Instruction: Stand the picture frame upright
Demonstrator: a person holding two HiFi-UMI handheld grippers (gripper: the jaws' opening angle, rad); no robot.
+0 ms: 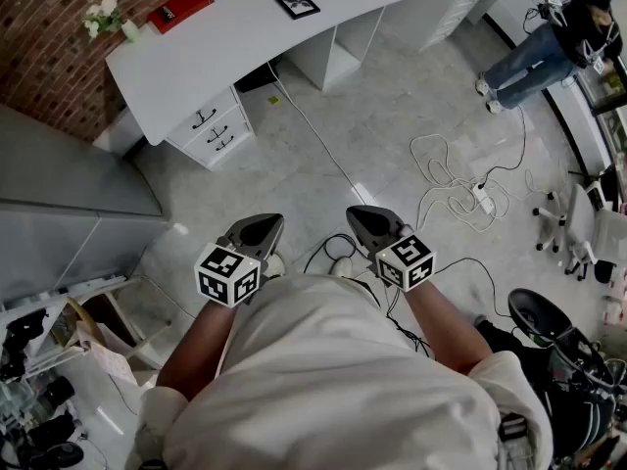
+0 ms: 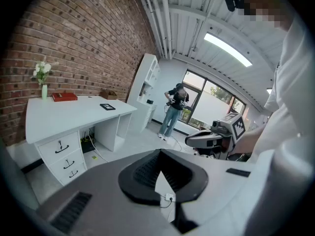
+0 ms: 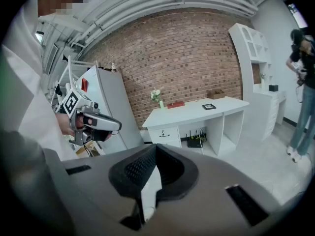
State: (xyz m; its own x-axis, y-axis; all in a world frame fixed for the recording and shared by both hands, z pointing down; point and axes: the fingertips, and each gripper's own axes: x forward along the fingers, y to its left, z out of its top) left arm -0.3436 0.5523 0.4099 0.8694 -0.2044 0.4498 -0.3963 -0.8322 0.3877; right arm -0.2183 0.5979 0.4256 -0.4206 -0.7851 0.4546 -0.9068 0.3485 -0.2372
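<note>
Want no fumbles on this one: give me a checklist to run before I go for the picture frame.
1. Frame located: ok; the picture frame lies flat on the white desk.
2. Within reach: not ok; the left gripper and right gripper are close to the body, with open floor between them and the desk.
3. Jaws open: not ok; both are shut and empty.
4. Room around frame: ok; the red book and flower vase sit apart from it.
5. Path: not ok; a cable crosses the floor.
6. Frame's back stand: cannot tell.
</note>
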